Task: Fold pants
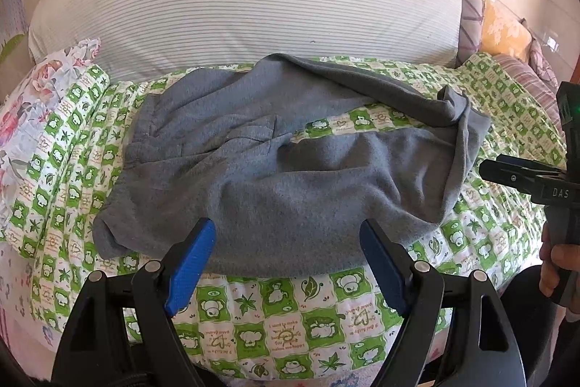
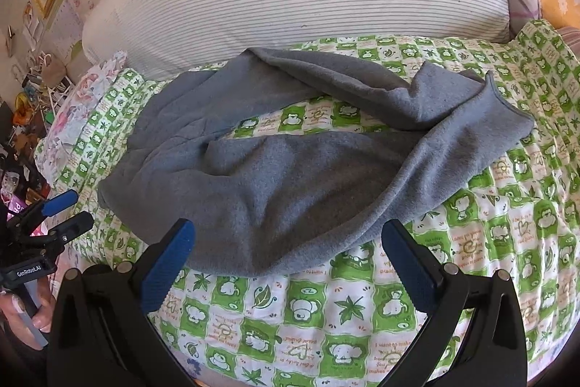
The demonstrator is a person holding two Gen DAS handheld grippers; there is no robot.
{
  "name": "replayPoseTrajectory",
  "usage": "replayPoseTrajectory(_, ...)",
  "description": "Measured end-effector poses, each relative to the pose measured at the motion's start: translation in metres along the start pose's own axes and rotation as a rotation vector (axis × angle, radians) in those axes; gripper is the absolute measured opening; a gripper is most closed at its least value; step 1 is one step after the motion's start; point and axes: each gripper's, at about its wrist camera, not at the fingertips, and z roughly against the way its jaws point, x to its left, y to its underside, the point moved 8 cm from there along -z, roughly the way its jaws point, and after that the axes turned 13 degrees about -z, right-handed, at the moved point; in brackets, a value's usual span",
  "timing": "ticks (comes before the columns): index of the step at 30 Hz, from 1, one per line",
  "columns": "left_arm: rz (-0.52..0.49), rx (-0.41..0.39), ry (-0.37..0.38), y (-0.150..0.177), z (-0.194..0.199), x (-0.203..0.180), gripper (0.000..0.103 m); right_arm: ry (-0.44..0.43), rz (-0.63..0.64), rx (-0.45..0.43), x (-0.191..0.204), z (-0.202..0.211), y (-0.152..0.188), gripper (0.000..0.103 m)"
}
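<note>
Green quilt [image 1: 282, 325] bears seemingly unfolded grey pants [image 1: 275, 176]; left gripper [image 1: 288, 263], right gripper [image 2: 290, 263] both gape empty.

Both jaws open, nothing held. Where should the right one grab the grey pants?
Probably the leg cuff of the grey pants, coming from the right: its rolled hem lies free on the green quilt, nearest the right gripper.

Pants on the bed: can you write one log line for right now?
pants: grey, rumpled on quilt, unfolded | left gripper: open, empty | right gripper: open, empty
</note>
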Motion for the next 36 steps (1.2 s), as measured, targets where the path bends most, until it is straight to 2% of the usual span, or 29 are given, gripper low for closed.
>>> replayPoseTrajectory(25, -0.044, 0.039, 0.06, -0.01, -0.026, -0.028, 0.082, -0.008, -0.04, 0.035, -0.03, -0.018, -0.005, 0.103)
replayPoseTrajectory(28, -0.061, 0.047, 0.079, -0.011, -0.031, -0.037, 0.082, -0.009, -0.055, 0.036, -0.04, -0.019, -0.009, 0.103)
replayPoseTrajectory(36, -0.126, 0.072, 0.153, -0.013, -0.049, -0.071, 0.082, 0.075, -0.149, -0.013, -0.101, -0.013, -0.037, 0.103)
